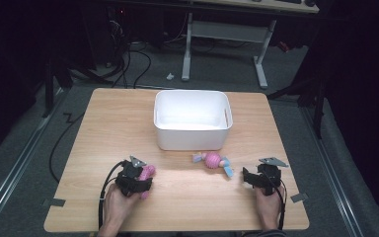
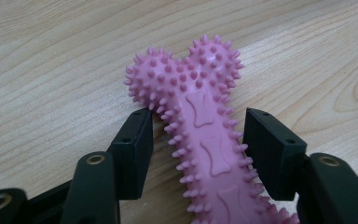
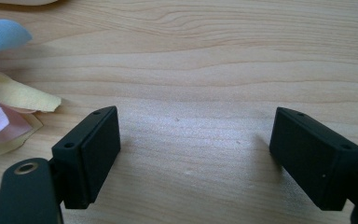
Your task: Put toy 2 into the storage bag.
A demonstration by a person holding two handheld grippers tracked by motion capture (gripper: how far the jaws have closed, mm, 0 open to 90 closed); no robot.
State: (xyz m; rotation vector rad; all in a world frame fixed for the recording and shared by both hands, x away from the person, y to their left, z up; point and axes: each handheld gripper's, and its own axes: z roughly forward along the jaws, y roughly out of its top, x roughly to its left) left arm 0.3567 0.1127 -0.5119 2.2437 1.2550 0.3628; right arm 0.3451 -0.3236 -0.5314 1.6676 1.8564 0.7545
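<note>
A pink spiky bone-shaped chew toy lies flat on the wooden table at the front left. My left gripper is open and straddles the toy's shaft, one black pad on each side, close to the spikes. In the high view the toy pokes out from under the left gripper. A pink ball toy with blue and yellow fabric tails lies in front of the bin. My right gripper rests to its right, open and with nothing between its pads. The fabric tails show at the left edge.
A white plastic bin stands at the middle back of the table, nothing visible inside it. Bare wood surrounds both grippers. Beyond the table are a desk frame and cables on the floor.
</note>
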